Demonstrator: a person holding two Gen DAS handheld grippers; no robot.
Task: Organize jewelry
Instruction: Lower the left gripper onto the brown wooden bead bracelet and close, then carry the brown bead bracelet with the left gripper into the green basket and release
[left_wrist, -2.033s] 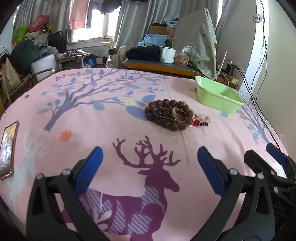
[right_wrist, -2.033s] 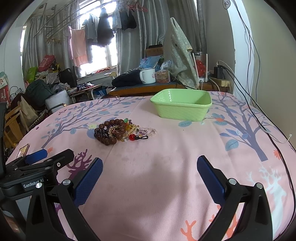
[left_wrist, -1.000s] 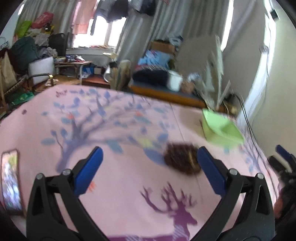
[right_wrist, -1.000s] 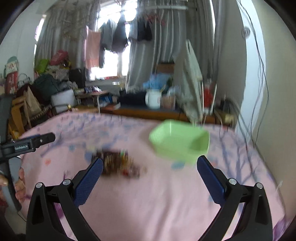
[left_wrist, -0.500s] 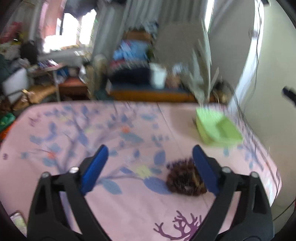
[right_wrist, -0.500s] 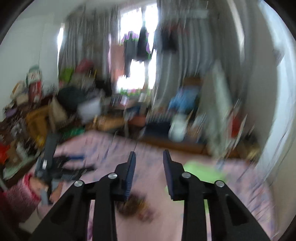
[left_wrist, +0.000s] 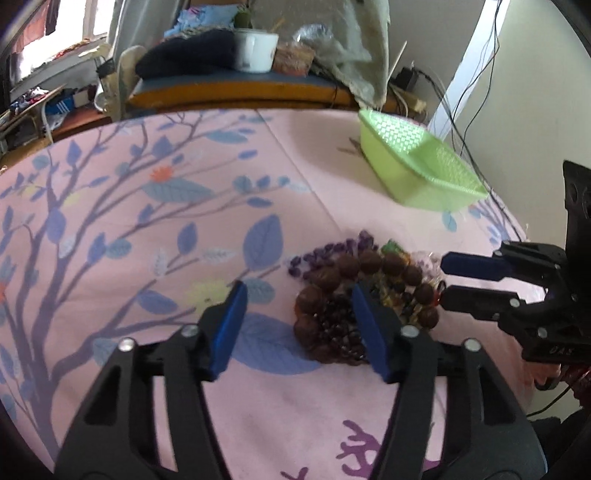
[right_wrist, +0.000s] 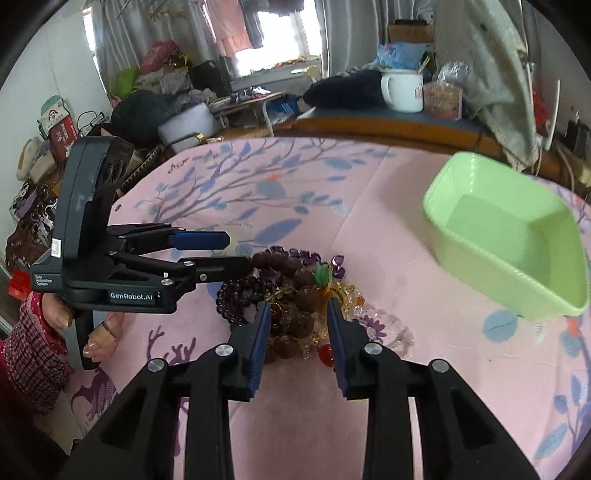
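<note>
Both claws, left claw closing and right claw half-spread, have dropped to the bead pile.

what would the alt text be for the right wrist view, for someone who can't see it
Two black grippers with blue jaws close in on a heap of beaded bracelets lying on a pink tree-print cloth: the right gripper from below, the left gripper from the left, neither holding anything. An empty green basket sits to the right, a cluttered room behind.
</note>
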